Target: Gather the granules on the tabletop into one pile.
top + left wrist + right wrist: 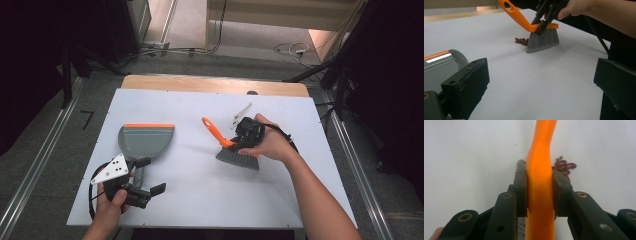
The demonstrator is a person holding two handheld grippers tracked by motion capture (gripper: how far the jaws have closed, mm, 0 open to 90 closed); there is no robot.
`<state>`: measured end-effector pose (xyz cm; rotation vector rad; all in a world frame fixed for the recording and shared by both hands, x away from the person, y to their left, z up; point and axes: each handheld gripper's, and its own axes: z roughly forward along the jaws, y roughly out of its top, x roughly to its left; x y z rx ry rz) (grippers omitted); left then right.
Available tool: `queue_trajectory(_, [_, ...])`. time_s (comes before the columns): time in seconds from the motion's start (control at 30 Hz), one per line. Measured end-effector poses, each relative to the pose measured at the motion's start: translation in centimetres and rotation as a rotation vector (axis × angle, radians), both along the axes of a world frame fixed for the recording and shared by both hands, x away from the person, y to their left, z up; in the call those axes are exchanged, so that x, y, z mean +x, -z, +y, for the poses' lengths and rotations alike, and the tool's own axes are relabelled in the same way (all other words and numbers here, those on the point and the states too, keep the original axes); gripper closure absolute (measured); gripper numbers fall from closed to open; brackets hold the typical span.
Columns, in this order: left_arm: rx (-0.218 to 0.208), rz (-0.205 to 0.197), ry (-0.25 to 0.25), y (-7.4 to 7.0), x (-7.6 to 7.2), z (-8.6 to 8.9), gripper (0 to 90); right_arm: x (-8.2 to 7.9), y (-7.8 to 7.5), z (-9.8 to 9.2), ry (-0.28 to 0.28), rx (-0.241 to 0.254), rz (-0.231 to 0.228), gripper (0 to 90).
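Clamping the orange brush [540,170] handle, right tongs [539,192] beside red beans [564,167]; left tongs [541,85] wide, empty.

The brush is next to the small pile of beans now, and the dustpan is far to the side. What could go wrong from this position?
1. The beans lie loose beside the bristles of the brush; a quick sweep may scatter them over the white table.
2. The dustpan lies well apart from the pile, and the left gripper is open beside its handle, so beans could roll past it.
3. The right gripper clamps the smooth orange handle, which might twist.
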<state>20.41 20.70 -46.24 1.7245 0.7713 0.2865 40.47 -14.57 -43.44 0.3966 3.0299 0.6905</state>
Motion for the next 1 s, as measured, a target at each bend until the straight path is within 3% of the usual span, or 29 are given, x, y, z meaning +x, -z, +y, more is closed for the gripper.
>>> queue_trajectory(1.0, [0.002, 0.001, 0.003, 0.0, 0.0, 0.0, 1.1, 1.5, 0.0, 0.0, 0.059, 0.01, -0.031, 67.4])
